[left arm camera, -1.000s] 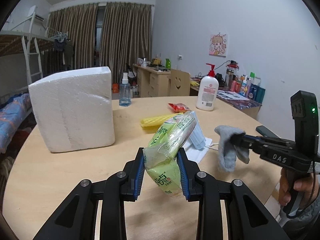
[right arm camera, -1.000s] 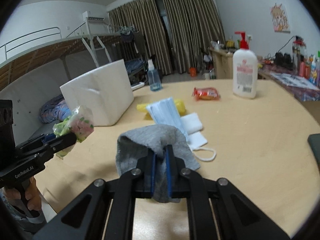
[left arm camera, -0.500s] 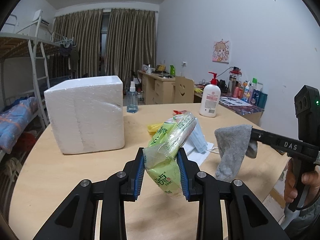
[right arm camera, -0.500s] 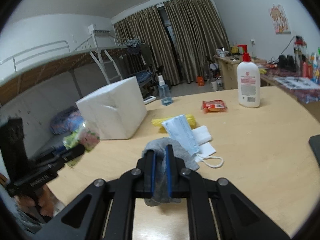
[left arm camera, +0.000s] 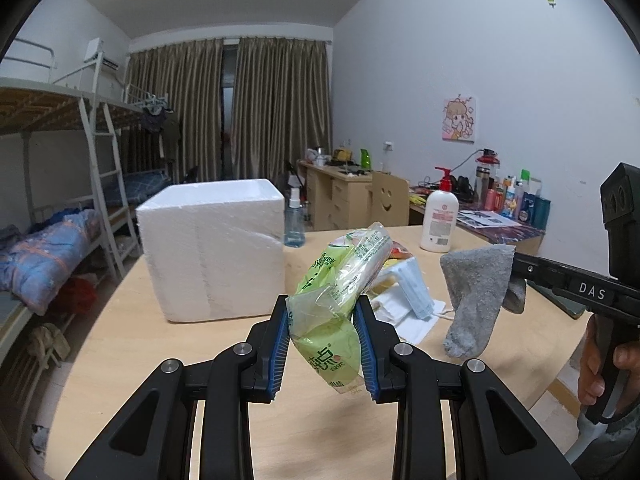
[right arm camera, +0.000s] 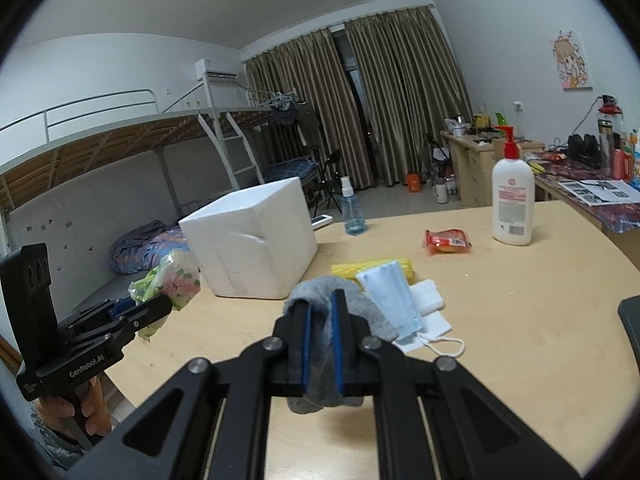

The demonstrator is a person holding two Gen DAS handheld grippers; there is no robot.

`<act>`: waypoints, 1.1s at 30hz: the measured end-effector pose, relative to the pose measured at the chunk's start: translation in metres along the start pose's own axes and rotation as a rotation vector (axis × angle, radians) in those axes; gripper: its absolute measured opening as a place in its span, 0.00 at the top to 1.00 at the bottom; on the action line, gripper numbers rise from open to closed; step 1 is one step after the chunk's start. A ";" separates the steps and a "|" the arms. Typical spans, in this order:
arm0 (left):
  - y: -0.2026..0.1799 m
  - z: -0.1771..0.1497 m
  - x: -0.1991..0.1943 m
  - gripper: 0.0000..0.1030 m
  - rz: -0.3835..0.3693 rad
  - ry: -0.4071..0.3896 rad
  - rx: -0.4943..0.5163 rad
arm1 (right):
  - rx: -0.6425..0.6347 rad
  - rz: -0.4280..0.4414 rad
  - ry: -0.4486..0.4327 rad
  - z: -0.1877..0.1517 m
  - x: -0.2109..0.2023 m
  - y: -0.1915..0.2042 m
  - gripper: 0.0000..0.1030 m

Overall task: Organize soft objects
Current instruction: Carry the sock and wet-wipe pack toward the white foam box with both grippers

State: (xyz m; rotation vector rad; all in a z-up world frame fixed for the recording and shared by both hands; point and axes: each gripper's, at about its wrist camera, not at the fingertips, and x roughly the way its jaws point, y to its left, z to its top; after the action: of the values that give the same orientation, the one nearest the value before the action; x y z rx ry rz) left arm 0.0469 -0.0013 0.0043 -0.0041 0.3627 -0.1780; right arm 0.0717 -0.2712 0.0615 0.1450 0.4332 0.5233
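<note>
Clamping a tissue pack [left arm camera: 332, 312] in left jaws, sock [right arm camera: 320, 344] in right; masks [right arm camera: 394, 300] and gauze [right arm camera: 428, 296] lying unsorted on counter [right arm camera: 520, 320].

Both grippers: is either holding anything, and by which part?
The left gripper pinches a green tissue pack across its lower half. The right gripper clamps a grey sock near one end; the rest hangs free.
</note>
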 end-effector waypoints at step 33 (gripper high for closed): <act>0.052 0.000 -0.045 0.68 0.183 -0.045 -0.063 | -0.173 0.175 0.026 0.012 0.038 0.091 0.88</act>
State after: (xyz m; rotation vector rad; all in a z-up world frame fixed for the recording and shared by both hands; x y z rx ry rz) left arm 0.0147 0.0572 0.0185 -0.0365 0.3218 0.0143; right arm 0.0650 -0.1737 0.0802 0.0095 0.4004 0.7331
